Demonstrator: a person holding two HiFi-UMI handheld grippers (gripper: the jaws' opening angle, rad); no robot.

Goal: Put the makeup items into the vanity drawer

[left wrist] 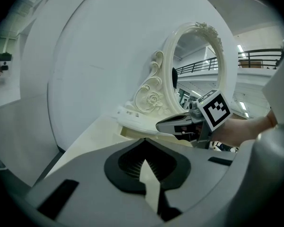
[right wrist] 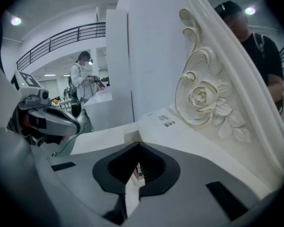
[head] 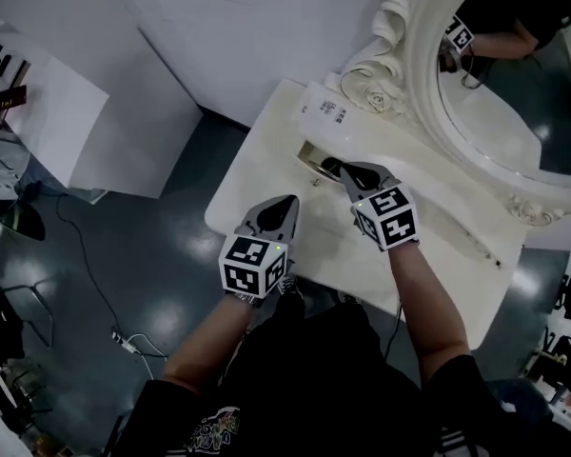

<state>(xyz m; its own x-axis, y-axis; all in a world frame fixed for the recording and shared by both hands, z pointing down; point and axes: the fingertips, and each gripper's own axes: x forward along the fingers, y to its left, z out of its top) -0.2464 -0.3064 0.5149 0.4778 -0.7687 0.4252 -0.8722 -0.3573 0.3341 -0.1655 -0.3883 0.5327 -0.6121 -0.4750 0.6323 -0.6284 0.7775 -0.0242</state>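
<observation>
- Seemingly pinching a small pinkish makeup item, the right gripper hangs over the open vanity drawer, jaws nearly together.
- Left gripper, jaws closed on nothing, hovers beside it above the vanity top.
- Best practice: lower the item inside the drawer's rim before letting go.

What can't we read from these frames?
- Inside of the drawer: head view; it is dark and the right gripper hangs over it.
- Pinkish sliver in the gap of the right gripper's jaws: right gripper view; too small to name or to tell whether it is gripped.
- Thin stick on the vanity top: head view; too small to identify.
</observation>
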